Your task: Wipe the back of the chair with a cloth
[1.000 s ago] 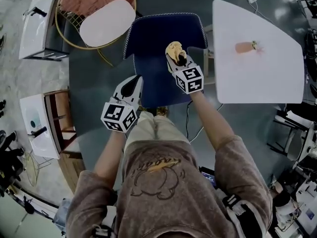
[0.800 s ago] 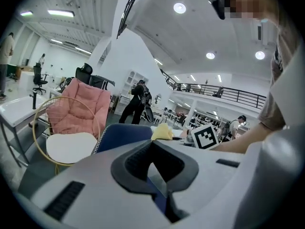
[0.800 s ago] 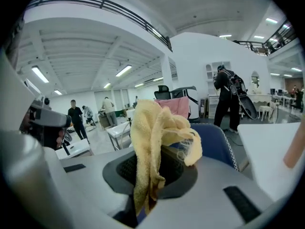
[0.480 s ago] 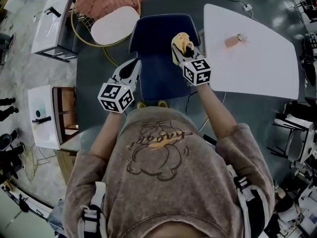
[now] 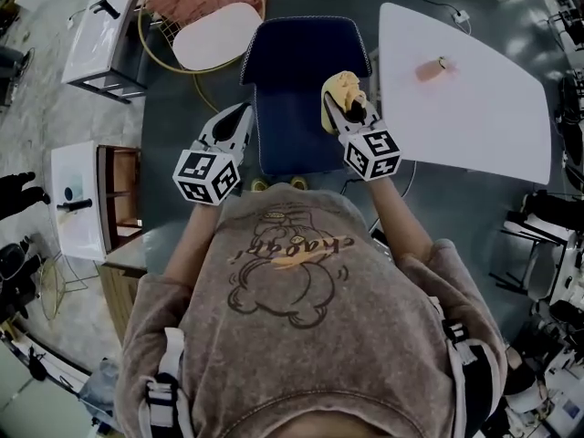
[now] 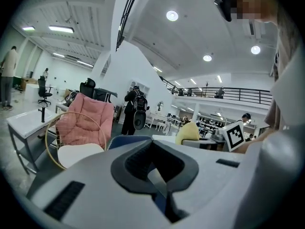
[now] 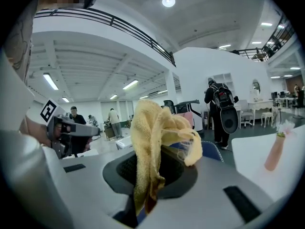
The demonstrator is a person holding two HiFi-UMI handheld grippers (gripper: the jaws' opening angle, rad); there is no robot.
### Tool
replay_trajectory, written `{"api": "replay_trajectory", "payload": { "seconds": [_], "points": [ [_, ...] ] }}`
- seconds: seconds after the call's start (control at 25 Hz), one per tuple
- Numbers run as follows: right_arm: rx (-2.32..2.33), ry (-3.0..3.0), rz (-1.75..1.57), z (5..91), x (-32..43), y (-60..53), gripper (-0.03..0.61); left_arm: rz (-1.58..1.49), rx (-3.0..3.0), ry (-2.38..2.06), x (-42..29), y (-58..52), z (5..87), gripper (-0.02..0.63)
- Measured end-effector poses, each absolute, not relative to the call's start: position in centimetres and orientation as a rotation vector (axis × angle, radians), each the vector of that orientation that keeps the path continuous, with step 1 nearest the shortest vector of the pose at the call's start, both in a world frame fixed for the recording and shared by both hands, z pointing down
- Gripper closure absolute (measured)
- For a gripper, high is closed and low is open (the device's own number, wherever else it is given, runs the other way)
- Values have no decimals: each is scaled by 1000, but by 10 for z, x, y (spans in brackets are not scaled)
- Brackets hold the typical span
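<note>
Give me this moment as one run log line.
right tool: shut on yellow cloth, over blue chair | left tool: shut, empty, by chair's left edge | cloth-chair contact: unclear

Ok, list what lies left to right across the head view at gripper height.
white-topped cabinet → left gripper → blue chair → right gripper, shut on the yellow cloth → white table
</note>
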State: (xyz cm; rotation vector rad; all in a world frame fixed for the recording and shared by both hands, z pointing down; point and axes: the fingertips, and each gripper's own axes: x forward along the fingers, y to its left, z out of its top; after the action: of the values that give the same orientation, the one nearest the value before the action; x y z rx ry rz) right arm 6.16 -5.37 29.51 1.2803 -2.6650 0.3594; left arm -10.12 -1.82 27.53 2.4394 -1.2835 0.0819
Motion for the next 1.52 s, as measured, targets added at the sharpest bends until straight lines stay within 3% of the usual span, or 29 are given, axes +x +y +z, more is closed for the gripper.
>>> {"api": "replay_trajectory", "payload": {
  "seconds": [0.4, 1.52],
  "points": [
    [1406, -2658, 252, 279, 70, -13, 508, 56, 2399, -1366, -121, -16, 276, 604],
    [1393, -2675, 338, 305, 60, -6, 508, 80, 2442, -1456, -125, -18, 287, 604]
  ]
}}
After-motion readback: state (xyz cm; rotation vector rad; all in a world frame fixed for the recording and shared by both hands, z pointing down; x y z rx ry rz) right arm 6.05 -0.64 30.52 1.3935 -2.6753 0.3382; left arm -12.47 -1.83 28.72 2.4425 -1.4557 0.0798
